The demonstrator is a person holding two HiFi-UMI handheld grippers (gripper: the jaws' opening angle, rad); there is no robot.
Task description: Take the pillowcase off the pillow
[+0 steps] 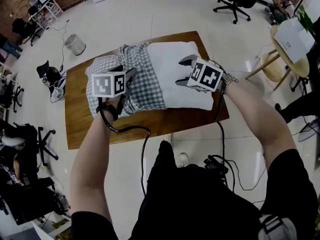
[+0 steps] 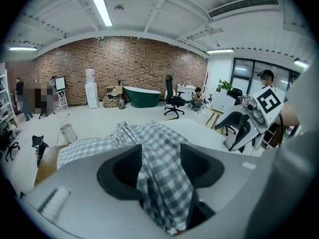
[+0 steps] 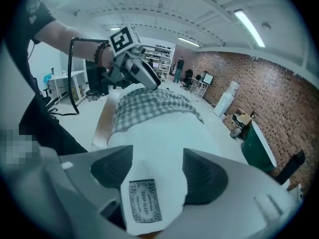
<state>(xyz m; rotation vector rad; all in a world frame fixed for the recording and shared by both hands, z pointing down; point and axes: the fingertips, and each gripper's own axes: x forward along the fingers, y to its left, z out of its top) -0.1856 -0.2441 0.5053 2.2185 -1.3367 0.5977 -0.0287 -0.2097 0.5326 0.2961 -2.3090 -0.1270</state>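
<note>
Jaws of the left gripper [image 2: 160,151] are part open and clamped on a bunched fold of the checked pillowcase [image 2: 164,183]; the cloth fills the gap and touches both pads. Jaws of the right gripper [image 3: 157,153] stand wider, with one white corner of the pillow [image 3: 164,128] between them touching both pads. That corner carries one printed label [image 3: 145,200]. In the head view, one pillow lies across one wooden bench [image 1: 80,119]. The pillowcase is gathered over the pillow's left half and the right half is bare white. The left gripper is at the rumpled inner edge of the case and the right gripper is at the bare end, so the two are well apart. Count: 1 pillow, 1 pillowcase, 2 grippers. On the floor beyond the bench is one pale round bin [image 1: 75,44], contents not visible. Further back, by the brick wall, is one dark green tub [image 2: 141,95], inside not visible.
</note>
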